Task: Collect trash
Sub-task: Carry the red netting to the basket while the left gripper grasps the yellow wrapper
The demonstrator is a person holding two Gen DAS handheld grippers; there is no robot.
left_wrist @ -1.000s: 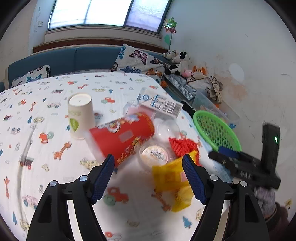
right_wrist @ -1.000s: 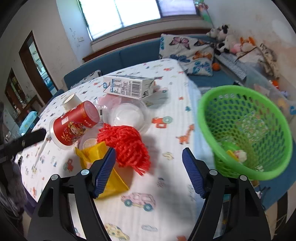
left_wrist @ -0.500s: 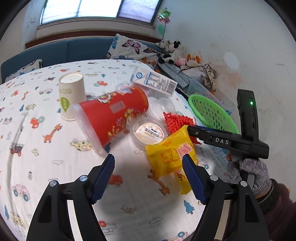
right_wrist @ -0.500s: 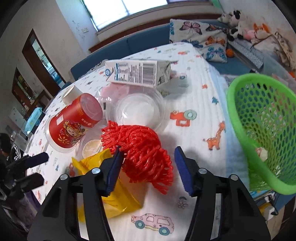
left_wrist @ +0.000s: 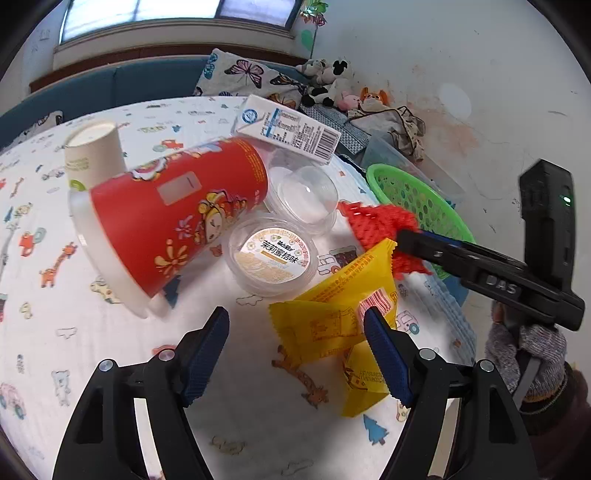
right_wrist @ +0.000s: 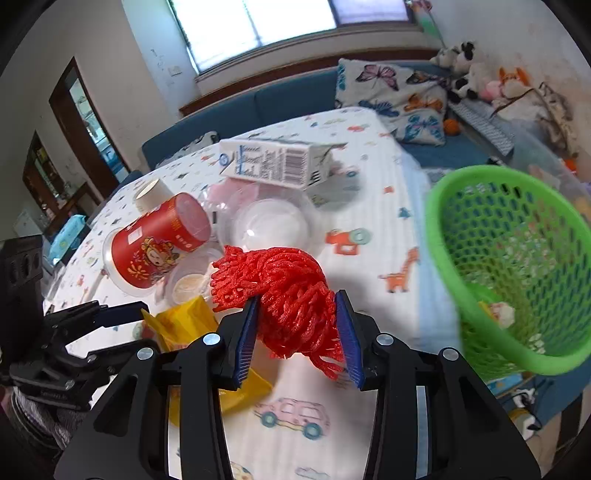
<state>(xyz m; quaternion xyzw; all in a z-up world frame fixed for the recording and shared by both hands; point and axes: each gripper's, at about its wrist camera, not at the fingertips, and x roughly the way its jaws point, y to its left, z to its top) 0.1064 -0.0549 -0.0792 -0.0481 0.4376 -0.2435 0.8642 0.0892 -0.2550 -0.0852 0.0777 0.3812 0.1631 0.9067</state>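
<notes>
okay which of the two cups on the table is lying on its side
The red cup with the cartoon print lies tipped on its side. The plain beige paper cup behind it stands upside down on its rim.

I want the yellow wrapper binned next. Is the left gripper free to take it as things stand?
Probably yes. The left gripper is open, and the yellow wrapper lies flat on the tablecloth with its near part by the right-hand finger. Nothing lies on it; the right gripper is clamped on the red netting beyond.

A butterfly-print cushion [right_wrist: 399, 98] leaned on the blue sofa [right_wrist: 258, 110] at upper centre. Stuffed toys [right_wrist: 476, 79] sat at upper right. A bright window [right_wrist: 258, 26] ran along the top.
</notes>
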